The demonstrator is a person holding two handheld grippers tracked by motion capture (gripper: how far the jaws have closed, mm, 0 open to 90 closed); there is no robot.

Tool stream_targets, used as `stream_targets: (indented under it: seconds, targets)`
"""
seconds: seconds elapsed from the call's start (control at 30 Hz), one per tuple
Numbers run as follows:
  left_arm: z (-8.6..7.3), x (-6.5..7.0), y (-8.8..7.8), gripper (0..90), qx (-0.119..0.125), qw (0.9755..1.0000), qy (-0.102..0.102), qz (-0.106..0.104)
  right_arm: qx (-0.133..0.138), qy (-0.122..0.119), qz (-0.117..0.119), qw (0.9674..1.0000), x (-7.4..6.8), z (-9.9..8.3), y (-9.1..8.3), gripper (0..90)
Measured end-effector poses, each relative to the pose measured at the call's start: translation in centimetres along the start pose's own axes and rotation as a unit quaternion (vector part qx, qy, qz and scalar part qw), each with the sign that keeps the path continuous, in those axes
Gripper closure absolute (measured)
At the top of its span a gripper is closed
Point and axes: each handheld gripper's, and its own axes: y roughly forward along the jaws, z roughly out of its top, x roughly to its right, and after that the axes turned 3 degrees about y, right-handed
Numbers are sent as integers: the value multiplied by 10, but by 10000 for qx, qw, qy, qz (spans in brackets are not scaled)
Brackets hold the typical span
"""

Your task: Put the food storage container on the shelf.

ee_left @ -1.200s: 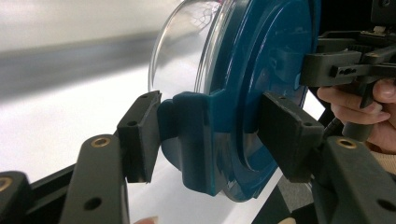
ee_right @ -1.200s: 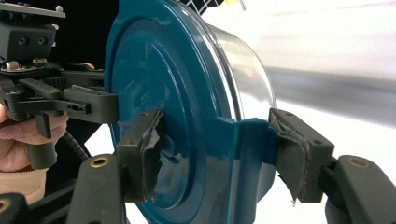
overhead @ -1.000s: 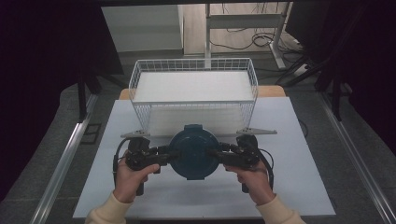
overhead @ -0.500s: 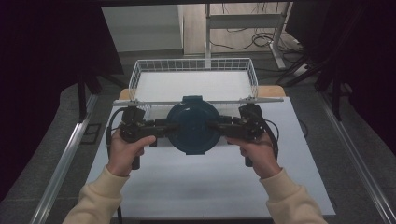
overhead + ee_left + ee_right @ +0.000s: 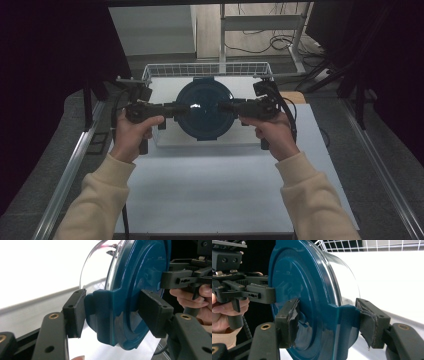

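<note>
Pads of the left hand-held gripper (image 5: 110, 315) are pressing on either side of a teal latch tab at the rim of a round container (image 5: 140, 285), one pad on the clear-walled side and one on the flat face of the teal lid (image 5: 147, 272); the jaws are clenched on that tab. In the high view the left hand-held gripper (image 5: 182, 109) is reaching in from nine o'clock of the container (image 5: 204, 109), with the person's left hand (image 5: 131, 135) wrapped around its handle.

The right hand-held gripper (image 5: 327, 320) is doing the same on the opposite tab: its worn, frayed pads are squeezing the teal latch between them, one against the lid (image 5: 297, 277) face, the other on the clear body side. From above, the right hand-held gripper (image 5: 227, 107) is coming in from three o'clock, held by the right hand (image 5: 270, 132). Each gripper view is also catching the other gripper's jaw tip touching the far edge of the lid.

The container is being held between the two, lid face turned toward the person, above the near edge of a white wire basket (image 5: 165, 70) whose back wall is sitting at twelve o'clock. The basket is resting on the far part of a white surface (image 5: 210, 190), and cream sleeves (image 5: 100, 200) are entering from six o'clock.
</note>
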Motion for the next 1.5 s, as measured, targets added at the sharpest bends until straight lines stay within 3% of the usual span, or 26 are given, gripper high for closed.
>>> stream_targets:
  seconds: [0.13, 0.23, 0.33, 0.43, 0.47, 0.5, 0.53, 0.6, 0.63, 0.67, 0.8, 0.87, 1.0, 1.07, 1.13, 1.17, 1.2, 1.23, 1.27, 1.3, 1.33, 1.37, 1.4, 1.43, 1.5]
  targets:
    - [23, -17, 8, 412, -35, 10000, -53, -63, -61, 67, -3, 10000, 10, 25, 10, 375]
    - [32, -25, 14, 414, -86, 9999, -99, -111, -102, 108, -31, 9999, 17, 35, 14, 375]
    - [41, -44, 31, 413, -209, 9991, -336, -172, -208, 316, -76, 9993, 34, 46, 26, 375]
    - [43, -52, 39, 412, -281, 9985, -437, -183, -255, 409, -85, 9988, 43, 48, 33, 375]
    - [46, -60, 43, 414, -234, 9973, -626, -311, -262, 614, -45, 9978, 53, 49, 37, 373]
    - [46, -60, 43, 419, -234, 9973, -626, -311, -262, 614, -45, 9978, 53, 49, 37, 373]
    - [47, -63, 45, 421, -205, 9968, -693, -352, -215, 881, 56, 9959, 62, 51, 41, 370]
    - [50, -70, 51, 418, -199, 9954, -841, -408, -214, 1147, 139, 9931, 71, 52, 44, 366]
    - [50, -70, 51, 413, -199, 9954, -841, -408, -214, 1147, 139, 9931, 71, 52, 44, 366]
    - [51, -76, 57, 406, -225, 9931, -1051, -468, -223, 1400, 155, 9898, 79, 53, 48, 360]
    - [51, -87, 65, 387, -201, 9880, -1406, -605, -199, 1684, 100, 9855, 86, 54, 54, 357]
    - [51, -94, 72, 368, -180, 9846, -1605, -667, -151, 1970, 66, 9803, 93, 55, 59, 356]
    - [50, -99, 77, 356, -49, 9834, -1678, -687, -31, 2072, 29, 9783, 97, 54, 63, 357]
    - [50, -99, 77, 355, -21, 9837, -1662, -680, -2, 2072, 15, 9783, 98, 54, 63, 356]
    - [48, -96, 75, 340, 93, 9877, -1467, -532, 86, 1996, -107, 9798, 94, 53, 62, 328]
    - [48, -96, 75, 318, 93, 9877, -1467, -532, 86, 1996, -107, 9798, 94, 53, 62, 328]
    - [49, -92, 72, 287, 179, 9902, -1346, -336, 334, 1708, -342, 9841, 86, 54, 56, 256]
    - [49, -89, 67, 287, 249, 9917, -1244, -195, 334, 1708, -342, 9841, 86, 54, 56, 256]
    - [47, -80, 56, 223, 347, 9942, -1019, -47, 516, 1362, -526, 9879, 75, 54, 47, 186]
    - [47, -80, 56, 206, 347, 9942, -1019, -47, 516, 1362, -526, 9879, 75, 54, 47, 186]
    - [44, -75, 48, 206, 373, 9955, -865, 91, 569, 1149, -658, 9896, 68, 52, 41, 165]
    - [40, -68, 42, 200, 412, 9962, -737, 200, 593, 906, -752, 9913, 63, 49, 35, 155]
    - [28, -55, 28, 193, 404, 9978, -413, 310, 639, 493, -852, 9931, 52, 39, 21, 157]
    - [28, -55, 28, 189, 404, 9978, -413, 310, 659, 342, -851, 9936, 48, 33, 14, 157]
    - [10, -43, 17, 188, 387, 9984, -167, 387, 659, 237, -801, 9943, 45, 25, 8, 157]
